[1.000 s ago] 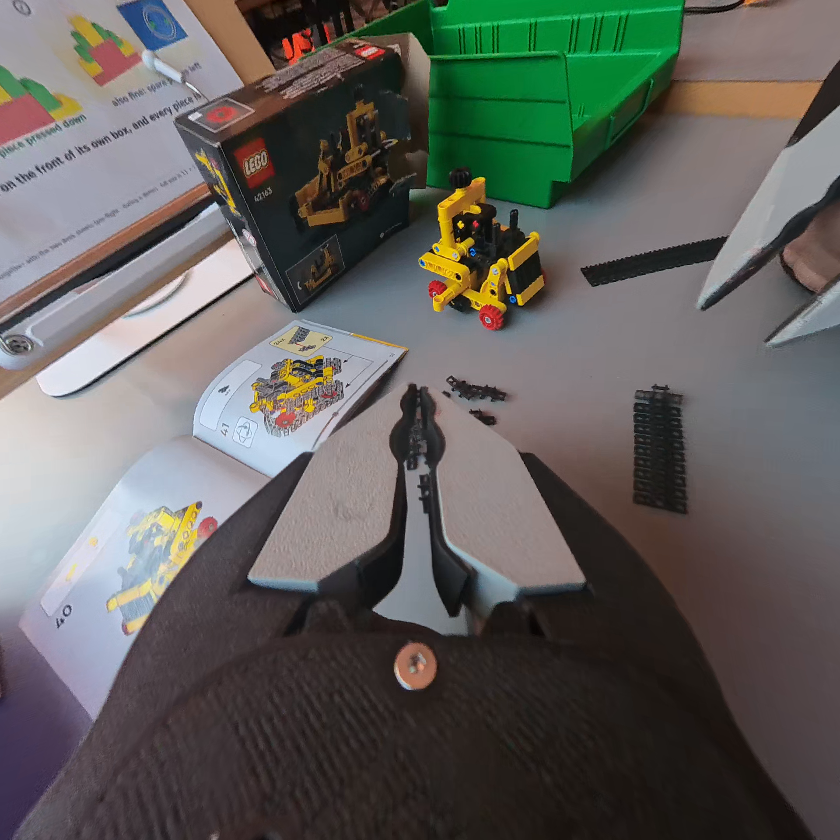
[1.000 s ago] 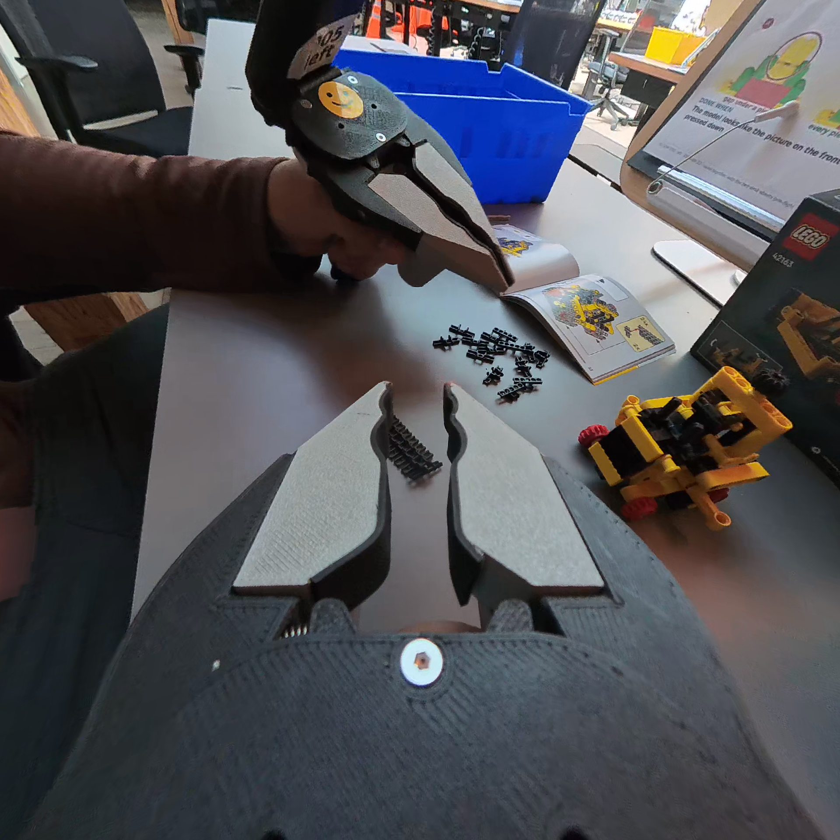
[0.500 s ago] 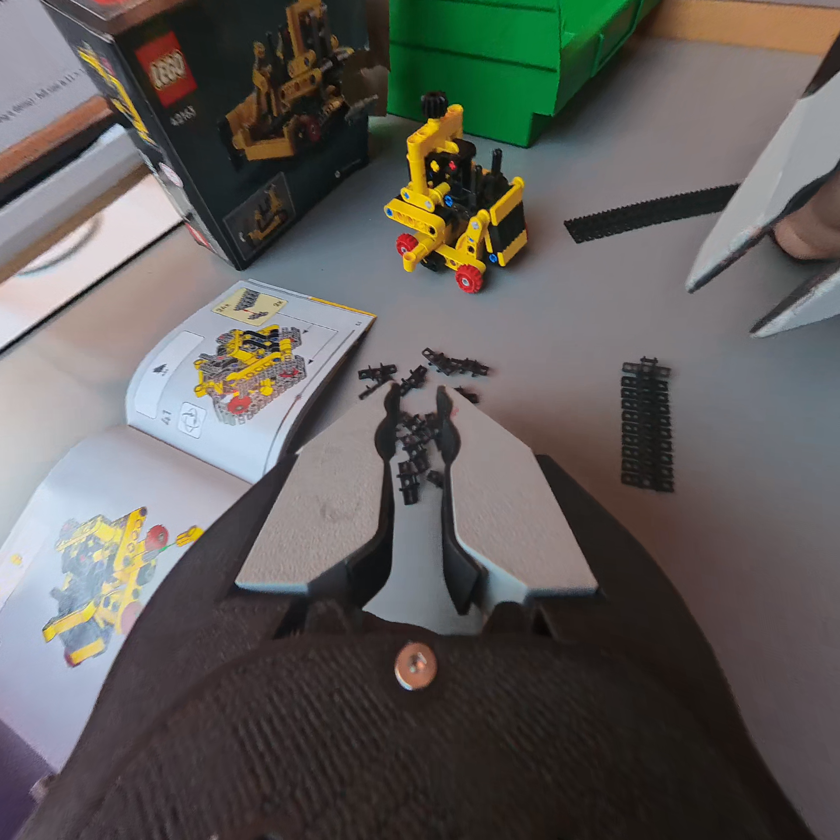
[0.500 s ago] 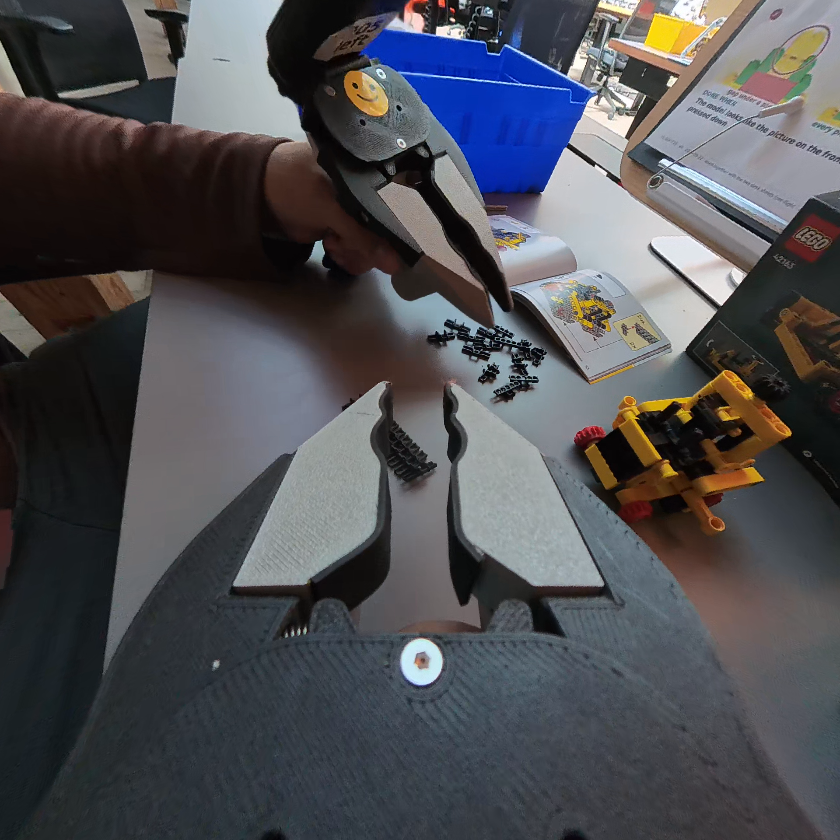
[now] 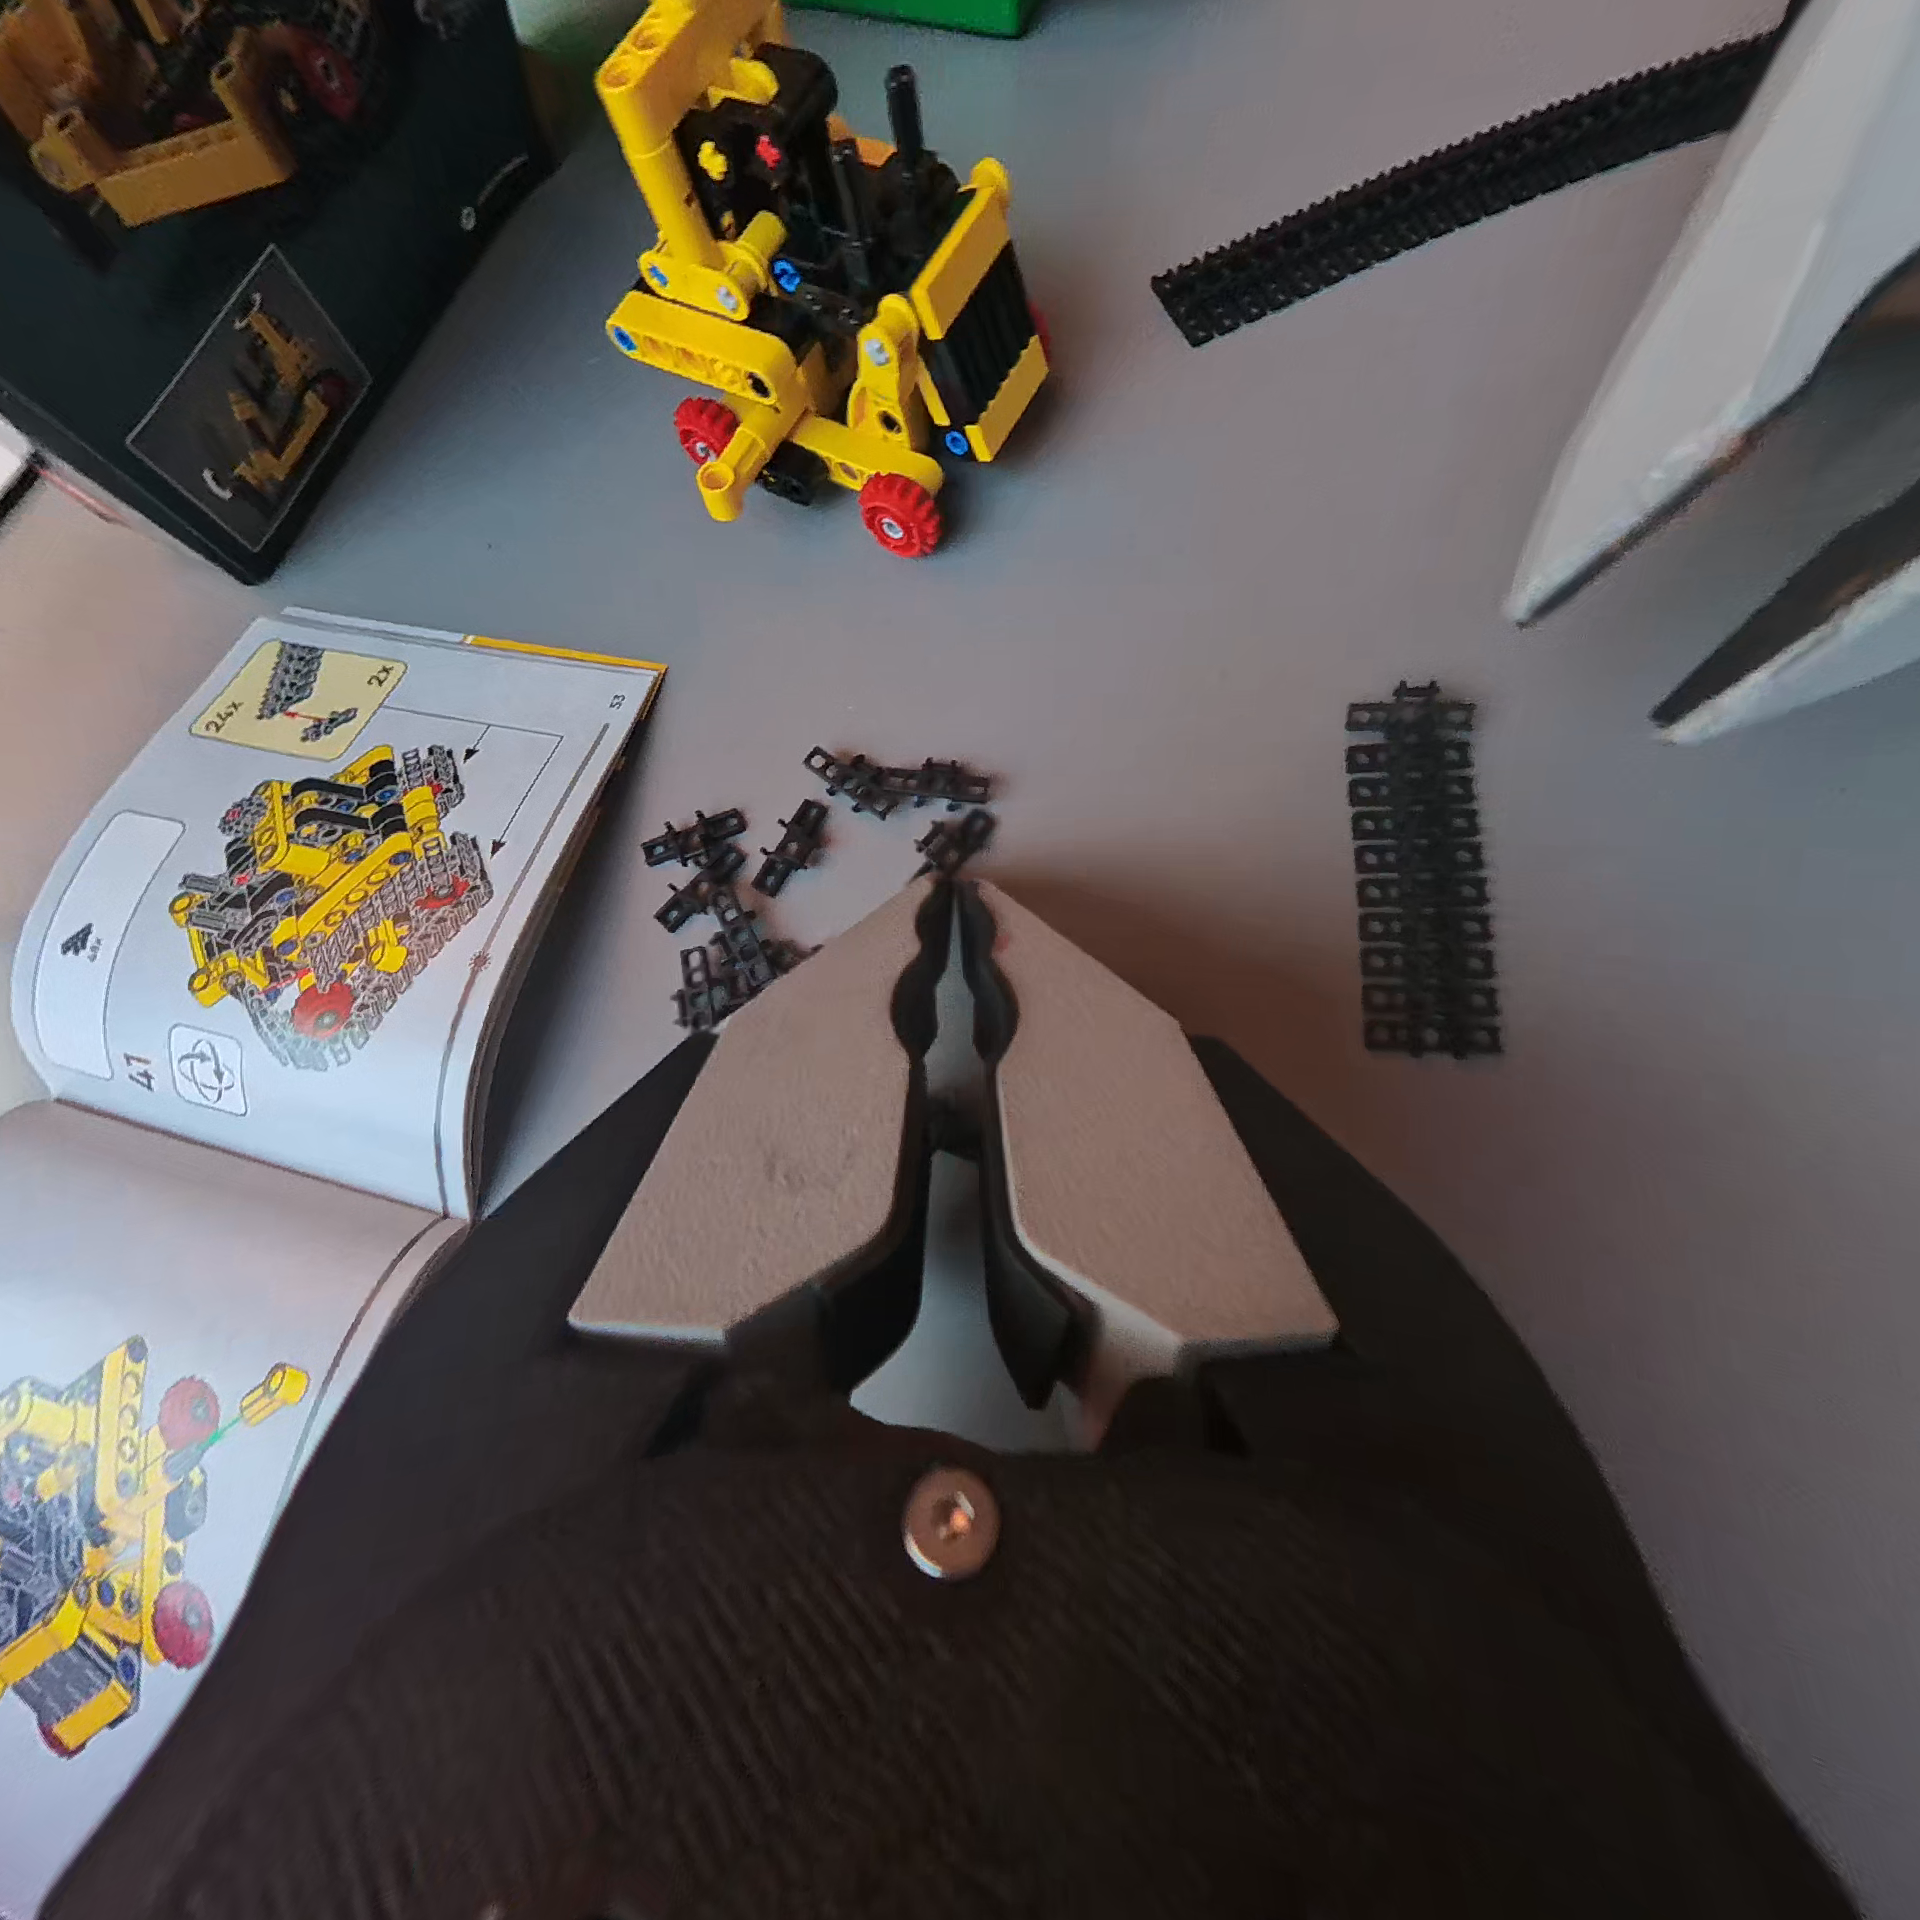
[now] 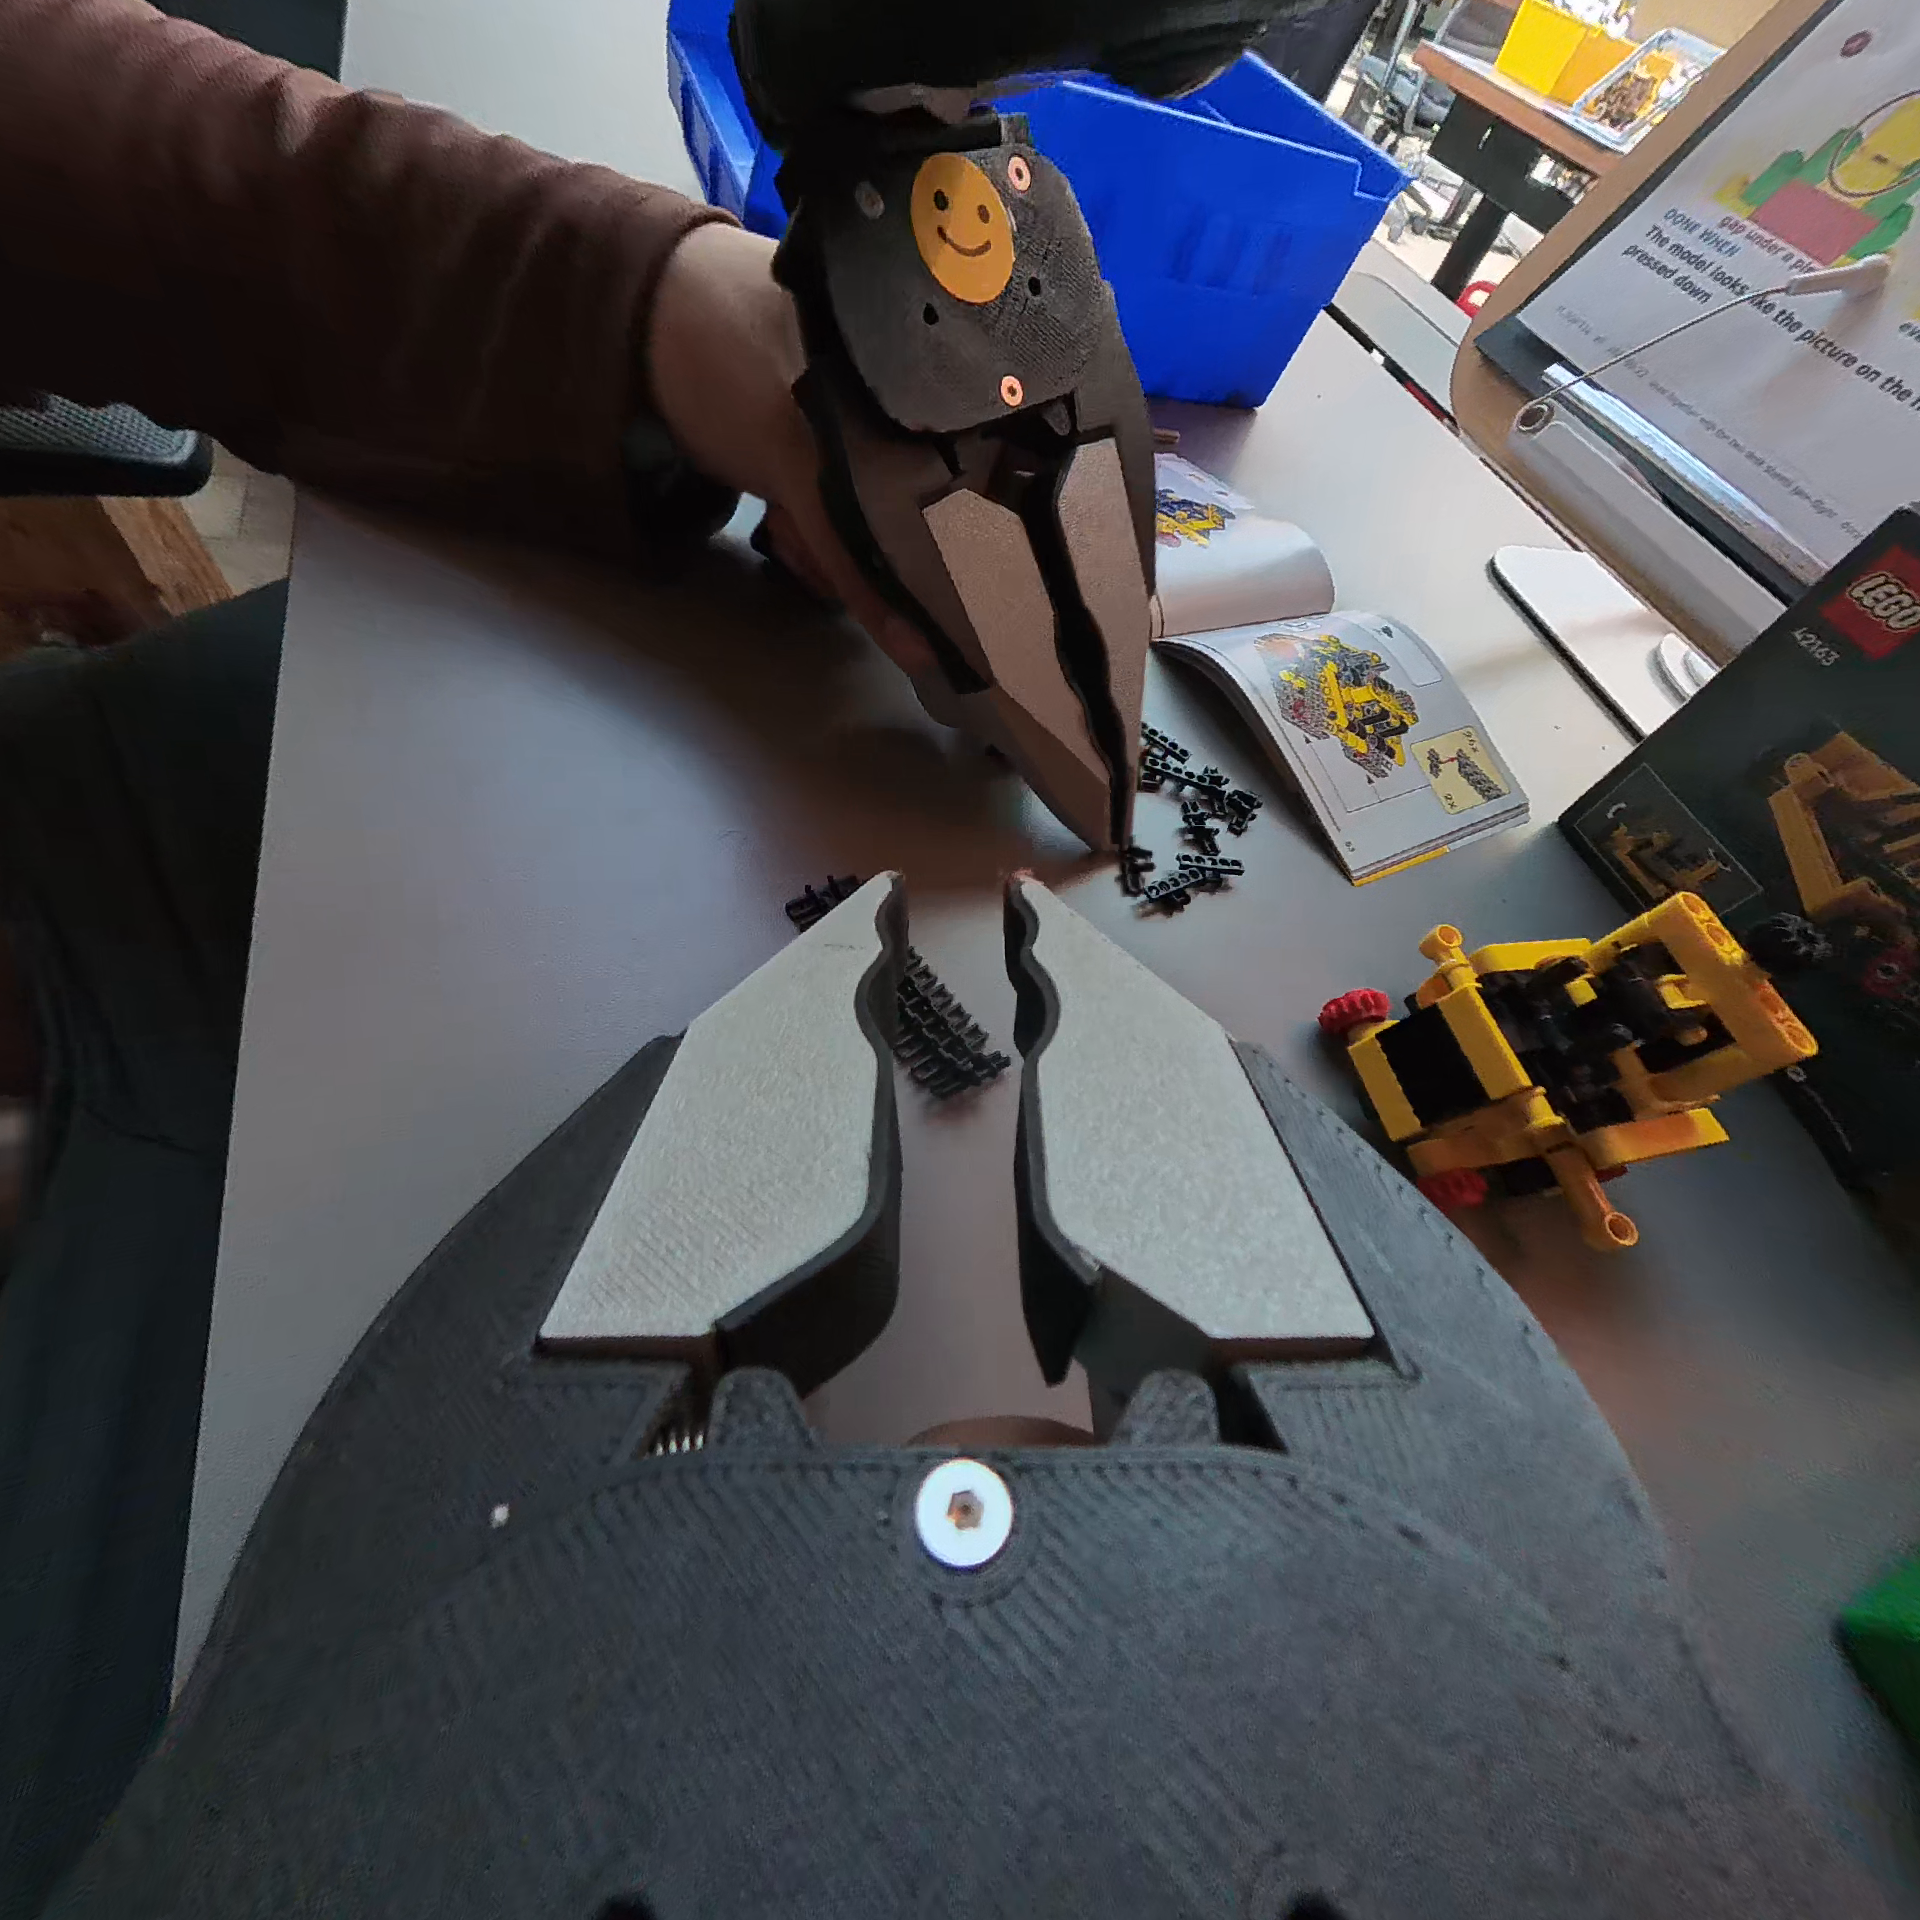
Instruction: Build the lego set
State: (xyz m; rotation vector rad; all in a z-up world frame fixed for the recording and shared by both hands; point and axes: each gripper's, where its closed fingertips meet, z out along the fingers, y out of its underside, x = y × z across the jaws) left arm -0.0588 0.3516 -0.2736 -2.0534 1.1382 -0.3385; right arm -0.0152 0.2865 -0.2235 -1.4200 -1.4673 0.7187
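Left tool (image 5: 954,891) (image 6: 1110,831) tip-closeup versus outside (image 6: 961,312).

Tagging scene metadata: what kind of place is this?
Probably a shared workshop or lab, not a home. A blue parts bin sits on the grey work table, a propped instruction board stands beside it, and more tables holding yellow bins stand behind.
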